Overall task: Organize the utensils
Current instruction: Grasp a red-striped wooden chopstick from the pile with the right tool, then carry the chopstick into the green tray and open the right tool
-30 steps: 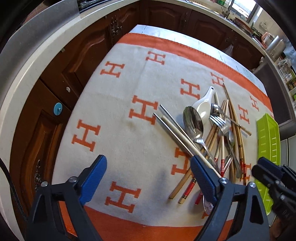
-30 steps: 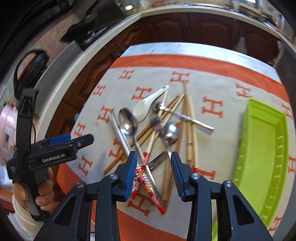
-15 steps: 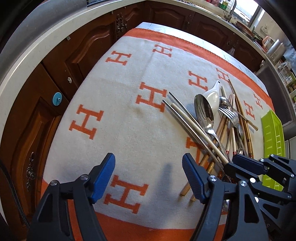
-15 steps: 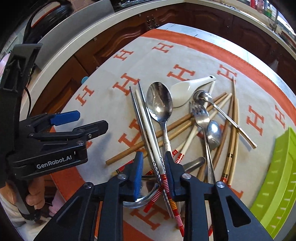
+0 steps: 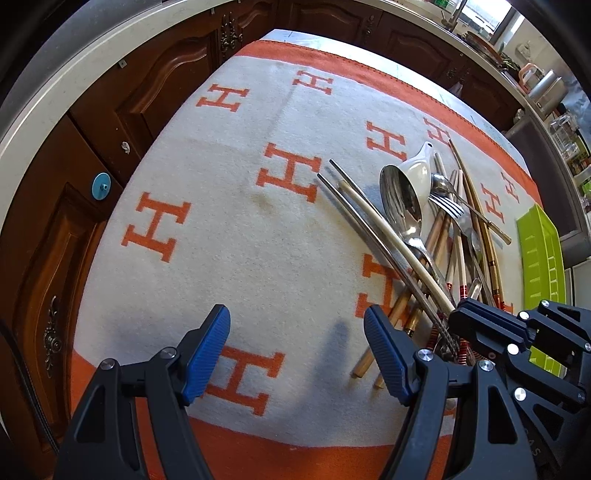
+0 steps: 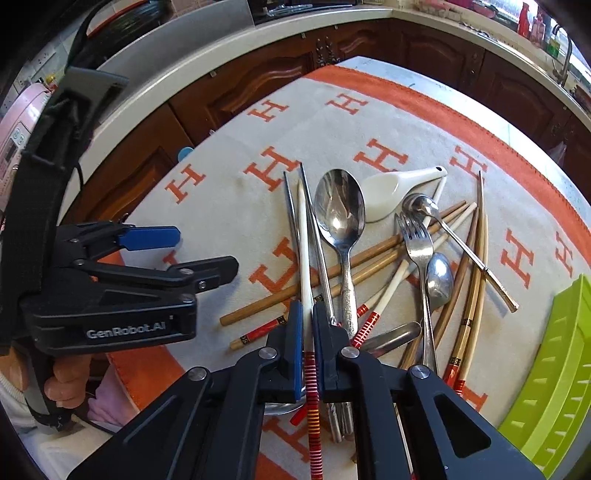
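H-patterned cloth (image 6: 236, 206), "GenRobot.AI" on left claw (image 6: 192, 251)

- A pale stone-topped table (image 5: 284, 35) carries a cream woven cloth (image 5: 240, 236) with orange border and orange H letters.
- On the cloth lies a crossed heap of chopsticks, spoons and a fork (image 6: 369, 254).
- A lime-green plastic tray (image 6: 554, 369) sits beside the heap.

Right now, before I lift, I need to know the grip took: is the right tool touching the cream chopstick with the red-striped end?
Touching. The right wrist view shows the right tool shut on the cream chopstick, both pads pressing its sides.
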`<act>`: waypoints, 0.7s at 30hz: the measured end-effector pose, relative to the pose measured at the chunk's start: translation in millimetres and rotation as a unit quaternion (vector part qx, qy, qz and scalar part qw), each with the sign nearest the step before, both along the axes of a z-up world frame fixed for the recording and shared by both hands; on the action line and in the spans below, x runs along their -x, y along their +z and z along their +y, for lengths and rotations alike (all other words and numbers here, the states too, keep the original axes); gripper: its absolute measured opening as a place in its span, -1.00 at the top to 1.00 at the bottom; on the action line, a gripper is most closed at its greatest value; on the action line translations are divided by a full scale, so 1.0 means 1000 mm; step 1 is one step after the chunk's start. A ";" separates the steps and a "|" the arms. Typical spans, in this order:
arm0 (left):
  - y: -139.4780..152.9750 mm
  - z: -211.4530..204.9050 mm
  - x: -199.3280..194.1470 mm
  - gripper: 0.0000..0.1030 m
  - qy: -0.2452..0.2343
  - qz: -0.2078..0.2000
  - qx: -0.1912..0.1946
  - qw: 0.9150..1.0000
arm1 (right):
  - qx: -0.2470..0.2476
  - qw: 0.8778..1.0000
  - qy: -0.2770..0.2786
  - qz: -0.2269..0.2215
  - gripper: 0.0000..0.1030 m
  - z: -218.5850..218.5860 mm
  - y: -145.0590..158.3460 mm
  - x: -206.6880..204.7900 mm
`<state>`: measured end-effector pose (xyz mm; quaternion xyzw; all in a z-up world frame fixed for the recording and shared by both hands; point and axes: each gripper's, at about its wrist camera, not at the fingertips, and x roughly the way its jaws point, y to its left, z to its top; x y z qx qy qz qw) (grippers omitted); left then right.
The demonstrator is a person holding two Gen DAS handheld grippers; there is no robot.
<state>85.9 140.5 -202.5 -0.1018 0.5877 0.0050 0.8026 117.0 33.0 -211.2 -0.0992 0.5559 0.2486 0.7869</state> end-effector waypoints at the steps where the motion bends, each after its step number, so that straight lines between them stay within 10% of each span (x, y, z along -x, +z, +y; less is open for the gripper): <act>1: 0.001 -0.001 0.001 -0.42 -0.001 -0.001 0.000 1.000 | -0.005 1.000 -0.002 0.000 0.90 -0.002 0.003 0.001; 21: 0.013 -0.020 0.010 -0.42 -0.023 -0.008 -0.006 1.000 | -0.090 0.989 -0.111 -0.038 0.91 -0.088 0.070 0.042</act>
